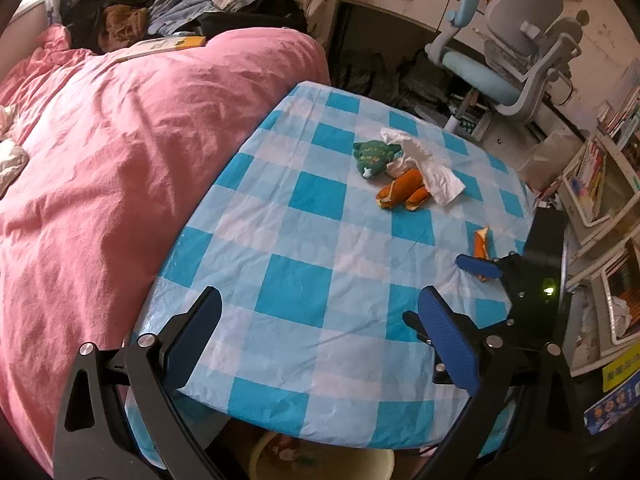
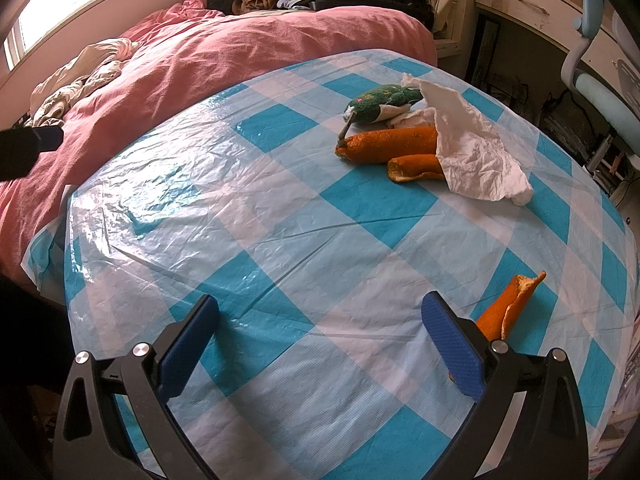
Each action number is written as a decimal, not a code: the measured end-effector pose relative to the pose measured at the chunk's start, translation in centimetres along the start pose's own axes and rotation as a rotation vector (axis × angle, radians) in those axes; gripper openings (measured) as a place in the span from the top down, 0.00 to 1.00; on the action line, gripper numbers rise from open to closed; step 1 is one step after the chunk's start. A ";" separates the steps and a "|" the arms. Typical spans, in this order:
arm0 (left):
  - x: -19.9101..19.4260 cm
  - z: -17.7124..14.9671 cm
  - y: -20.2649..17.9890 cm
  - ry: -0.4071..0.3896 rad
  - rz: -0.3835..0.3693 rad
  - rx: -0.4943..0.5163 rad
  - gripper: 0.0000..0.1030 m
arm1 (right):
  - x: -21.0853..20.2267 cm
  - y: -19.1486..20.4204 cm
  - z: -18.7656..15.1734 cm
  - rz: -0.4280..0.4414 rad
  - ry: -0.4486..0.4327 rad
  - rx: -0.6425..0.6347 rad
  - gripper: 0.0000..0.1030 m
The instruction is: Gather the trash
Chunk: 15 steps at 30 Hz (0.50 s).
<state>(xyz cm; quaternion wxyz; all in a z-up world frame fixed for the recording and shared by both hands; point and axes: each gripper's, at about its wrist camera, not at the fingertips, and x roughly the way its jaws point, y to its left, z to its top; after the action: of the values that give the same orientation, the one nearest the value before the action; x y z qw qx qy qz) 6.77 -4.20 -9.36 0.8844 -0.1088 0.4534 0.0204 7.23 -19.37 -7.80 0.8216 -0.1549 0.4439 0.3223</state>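
On the blue-checked table (image 1: 296, 280) (image 2: 280, 240) lies a heap: a green cloth item (image 1: 374, 156) (image 2: 380, 102), a crumpled white tissue (image 1: 424, 164) (image 2: 472, 148) and two orange peels (image 1: 404, 192) (image 2: 394, 144). A separate orange peel (image 1: 482, 244) (image 2: 508, 308) lies near the right edge. My left gripper (image 1: 320, 312) is open and empty over the near table edge. My right gripper (image 2: 320, 320) is open and empty, with the separate peel just outside its right finger (image 2: 452, 344); it also shows in the left wrist view (image 1: 480, 266).
A bed with a pink duvet (image 1: 100, 152) (image 2: 240, 44) borders the table's left side, with piled clothes (image 1: 180, 4) beyond. A grey-blue desk chair (image 1: 516, 64) and desk stand at the back right. Shelves of books (image 1: 604, 184) line the right. A pale bucket (image 1: 320, 460) sits under the table.
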 end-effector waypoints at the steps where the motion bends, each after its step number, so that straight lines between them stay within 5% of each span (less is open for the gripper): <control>1: 0.2 0.0 -0.2 0.005 0.004 0.007 0.08 | 0.0 0.0 0.0 0.000 0.000 0.000 0.06; 15: 1.2 0.2 -1.3 0.028 0.020 0.046 0.08 | 0.0 0.0 0.0 0.000 0.000 0.000 0.06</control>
<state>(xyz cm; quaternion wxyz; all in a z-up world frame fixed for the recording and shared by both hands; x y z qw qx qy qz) 7.86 -5.54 -9.97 0.8801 -0.0843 0.4670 0.0172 7.23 -19.40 -7.78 0.8216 -0.1550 0.4438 0.3223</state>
